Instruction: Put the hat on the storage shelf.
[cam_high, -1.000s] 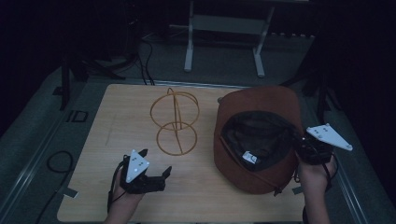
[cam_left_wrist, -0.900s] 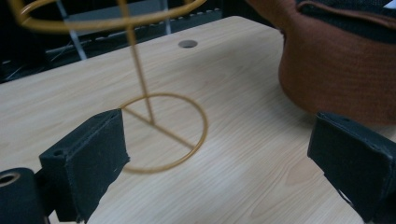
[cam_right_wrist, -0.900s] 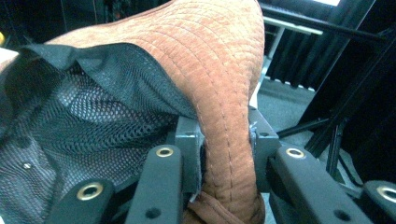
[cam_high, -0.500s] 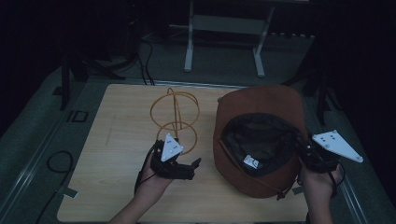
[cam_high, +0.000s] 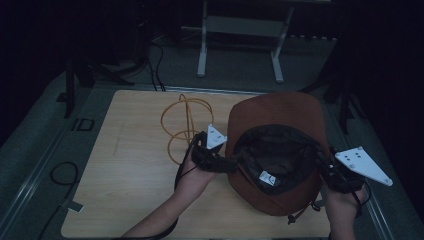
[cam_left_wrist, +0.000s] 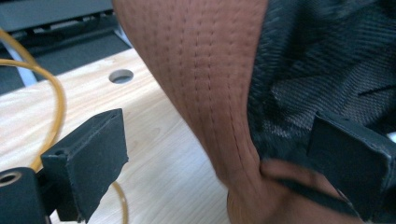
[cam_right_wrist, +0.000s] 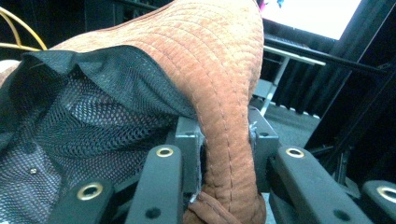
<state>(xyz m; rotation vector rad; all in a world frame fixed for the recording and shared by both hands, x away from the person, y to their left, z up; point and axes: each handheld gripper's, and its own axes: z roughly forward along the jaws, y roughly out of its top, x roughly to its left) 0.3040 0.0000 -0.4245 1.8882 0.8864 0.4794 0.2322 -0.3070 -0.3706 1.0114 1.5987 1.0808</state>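
Near the front right corner of the table (cam_high: 125, 200), the right gripper (cam_high: 334, 175) pinches the stitched brim of a brown hat (cam_high: 280, 117), its jaws pressed onto the soft, suede-like fabric. The hat lies upside down on the table's right half, black mesh lining (cam_high: 277, 157) facing up. At its left brim the left gripper (cam_high: 227, 162) is spread wide, the brim between its jaws but not yet squeezed; closing there looks like the next move. Beyond, toward the far edge, stands an orange wire stand (cam_high: 182, 122) of thin round loops.
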